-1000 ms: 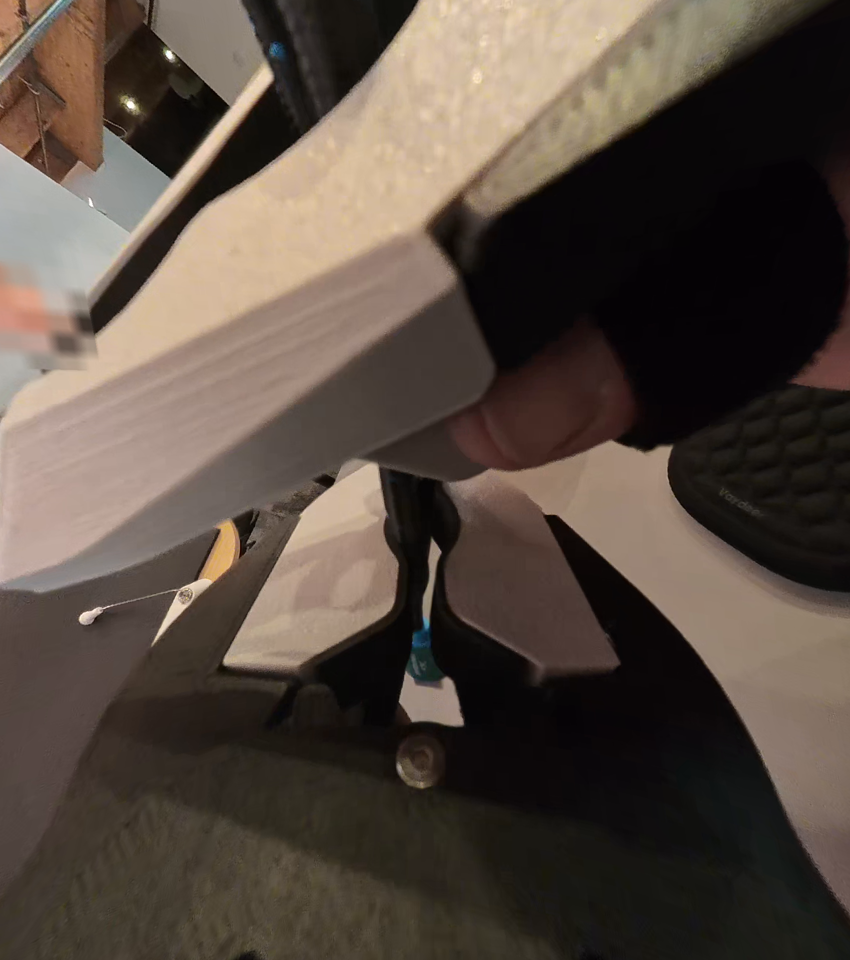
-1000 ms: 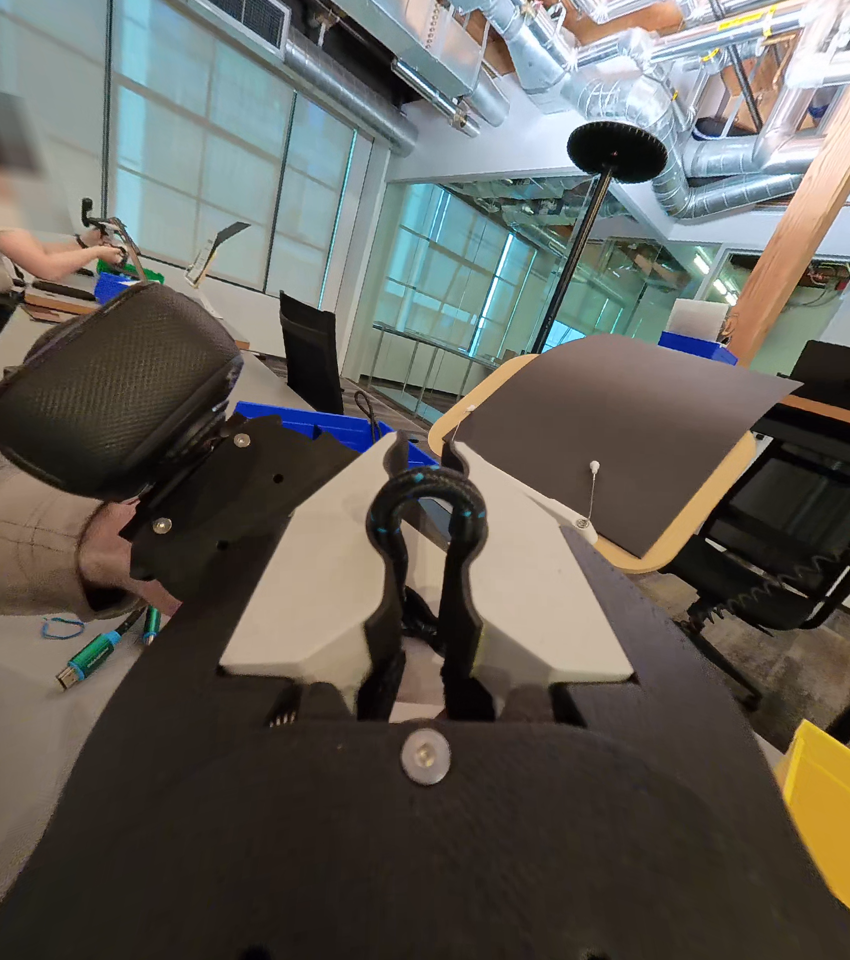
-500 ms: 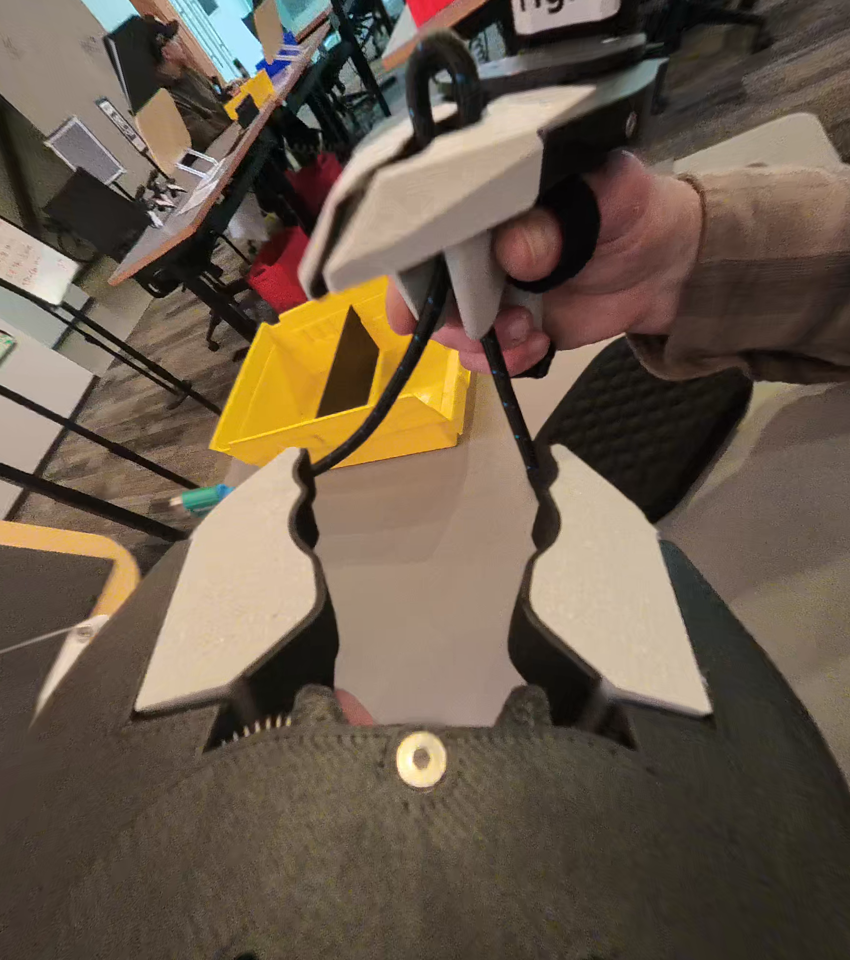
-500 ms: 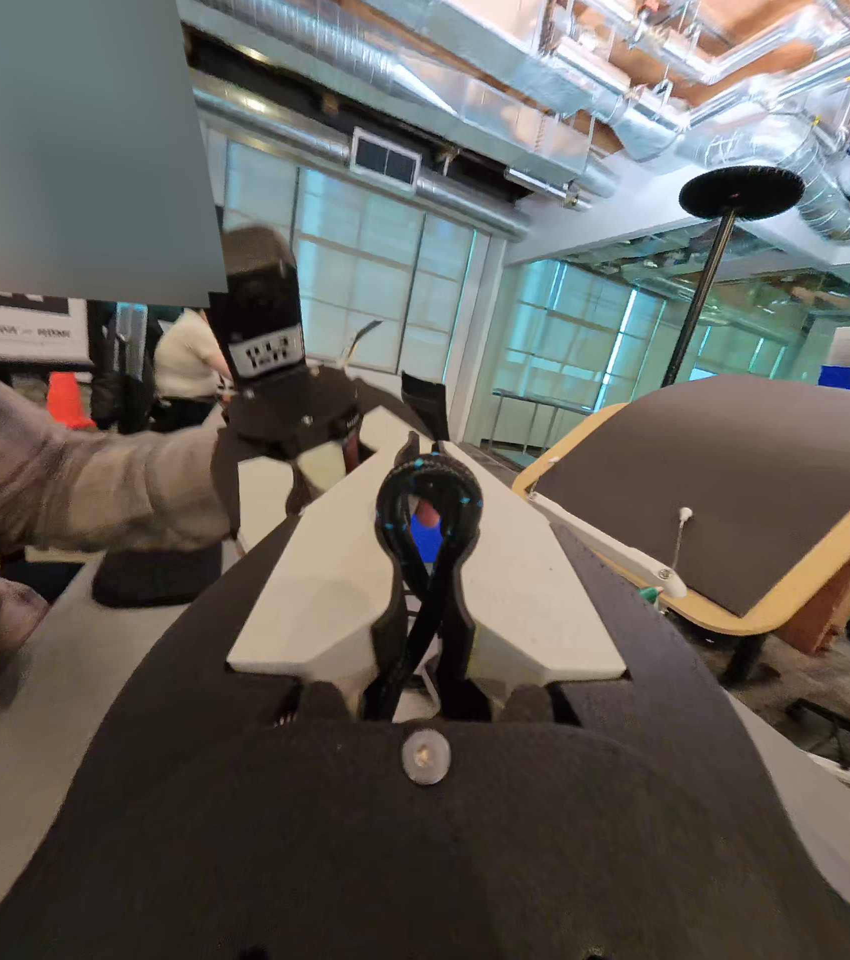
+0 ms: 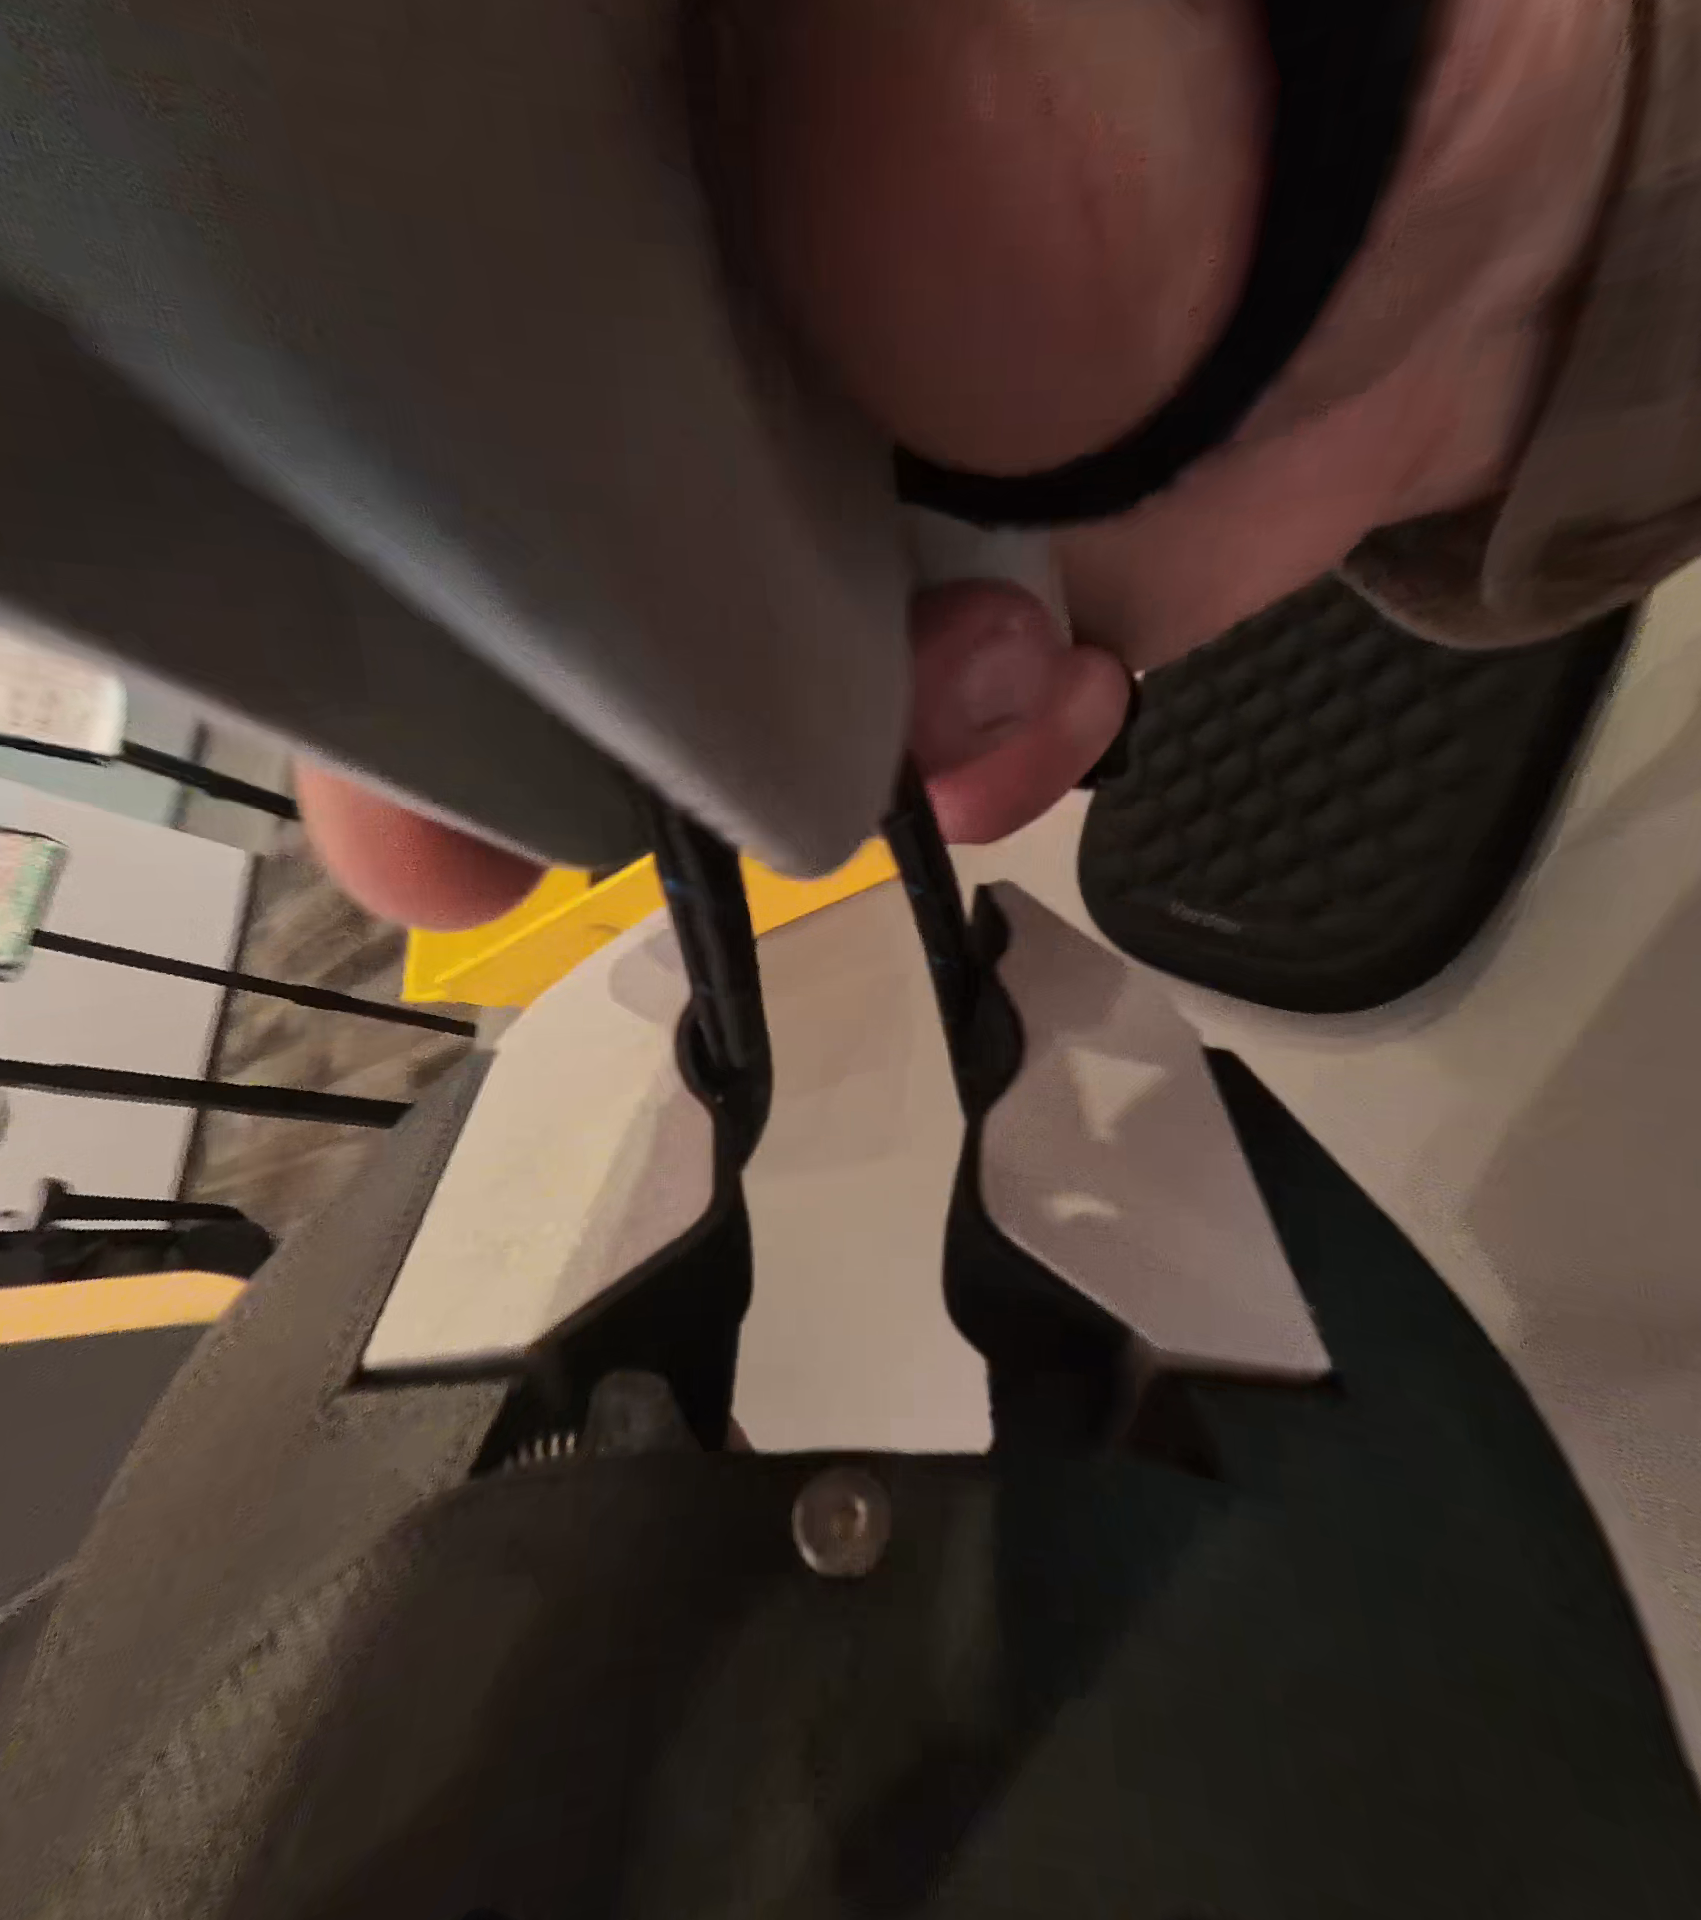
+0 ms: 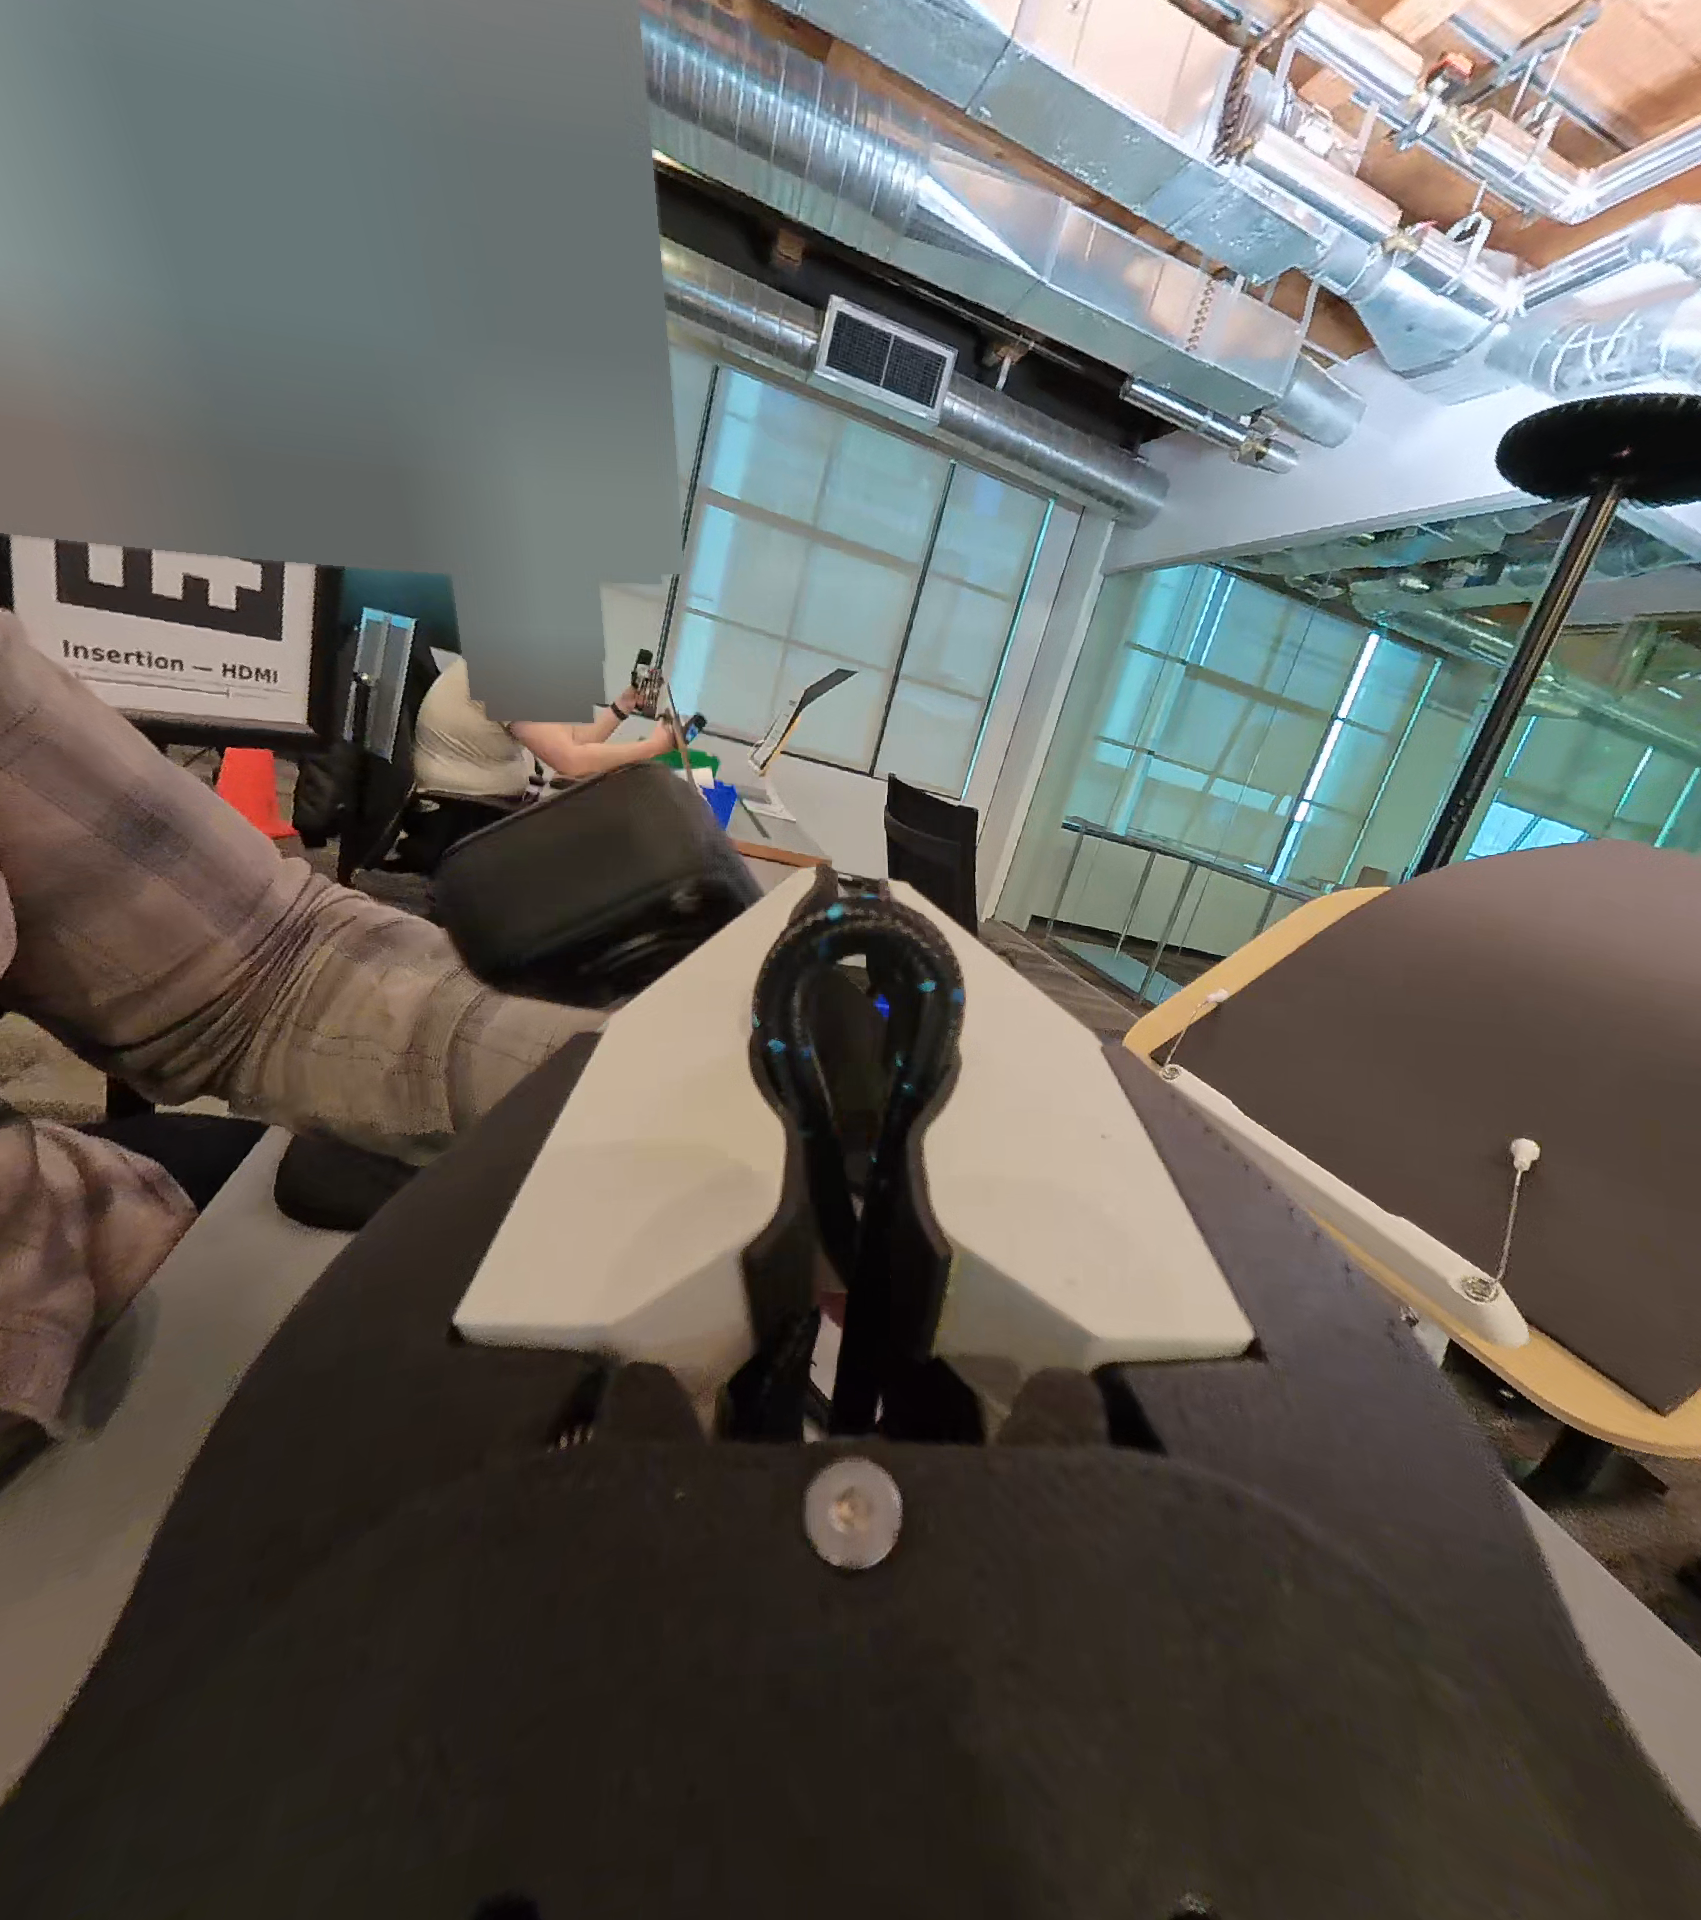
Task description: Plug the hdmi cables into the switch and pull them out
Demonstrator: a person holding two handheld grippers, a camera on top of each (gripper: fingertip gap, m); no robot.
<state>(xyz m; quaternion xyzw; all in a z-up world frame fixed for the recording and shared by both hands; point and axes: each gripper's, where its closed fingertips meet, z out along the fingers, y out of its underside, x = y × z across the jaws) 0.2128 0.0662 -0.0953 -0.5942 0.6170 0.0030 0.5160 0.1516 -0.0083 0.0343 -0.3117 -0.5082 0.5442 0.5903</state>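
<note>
Two hand-held tools meet above a pale desk. The right tool is squeezed nearly closed on a folded loop of black cable flecked with blue; the loop bulges out between its white fingers.

In the left wrist view, that right tool fills the upper frame, blurred and very close, gripped by a hand in a plaid sleeve. Two strands of the cable hang down from it into the left tool. The left tool is partly open, with one strand lying against each inner finger edge and a clear gap between; it does not pinch the cable.

Beyond the cable lies a black wrist pad on the desk, right of the strands. A yellow bin sits behind them to the left. The switch cannot be seen.
</note>
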